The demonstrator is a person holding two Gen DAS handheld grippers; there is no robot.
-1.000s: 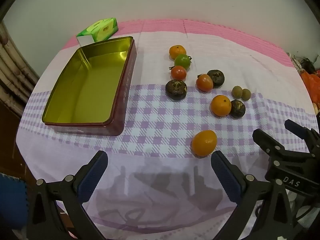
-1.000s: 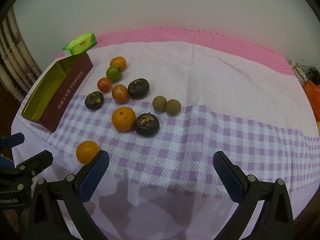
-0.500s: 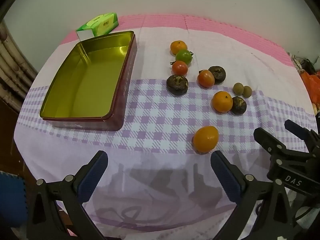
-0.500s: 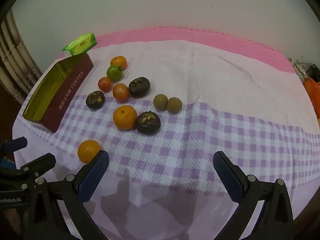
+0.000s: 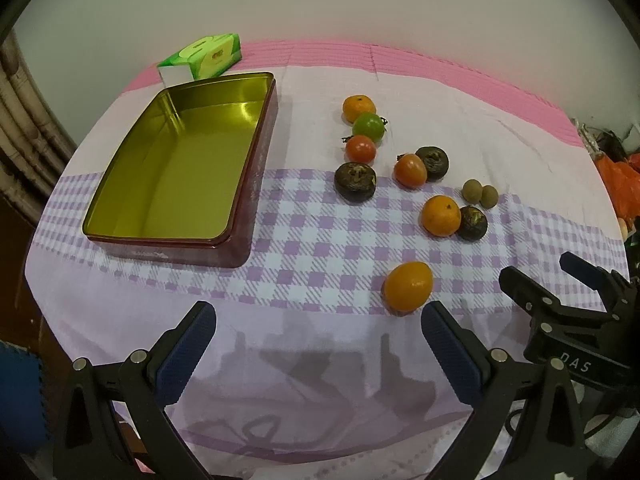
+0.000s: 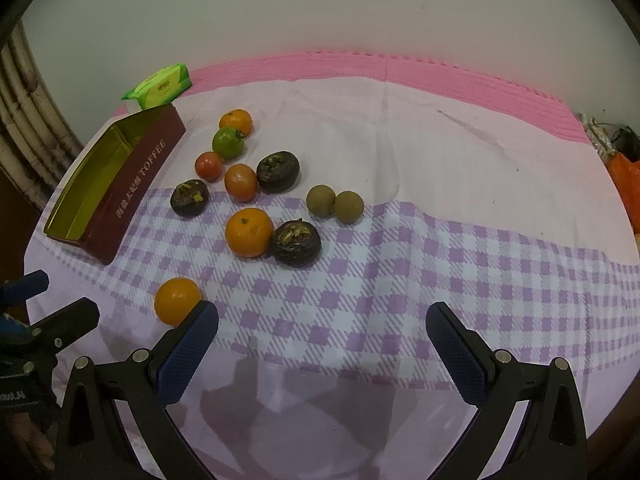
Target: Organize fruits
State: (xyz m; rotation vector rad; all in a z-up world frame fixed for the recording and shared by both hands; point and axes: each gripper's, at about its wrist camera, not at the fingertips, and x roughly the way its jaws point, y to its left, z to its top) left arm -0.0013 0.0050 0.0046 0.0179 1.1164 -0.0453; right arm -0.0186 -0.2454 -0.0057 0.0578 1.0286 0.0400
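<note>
Dim, soft light; fisheye-warped edges, dark vignette.

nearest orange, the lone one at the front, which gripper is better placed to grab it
Left, probably. The lone orange lies just ahead of the open left gripper, near its right finger, and the empty tin is on that side. The right gripper sits further right.

The right gripper (image 5: 560,280) runs off the left wrist view's right edge, its far finger half lost. The nearest orange (image 6: 177,300) slips partly behind a blue finger pad (image 6: 188,352). The tin (image 6: 116,192) shows smaller characters beside "TOFFEE", too small to read. The orange clutter (image 5: 620,184) stays indistinct.
</note>
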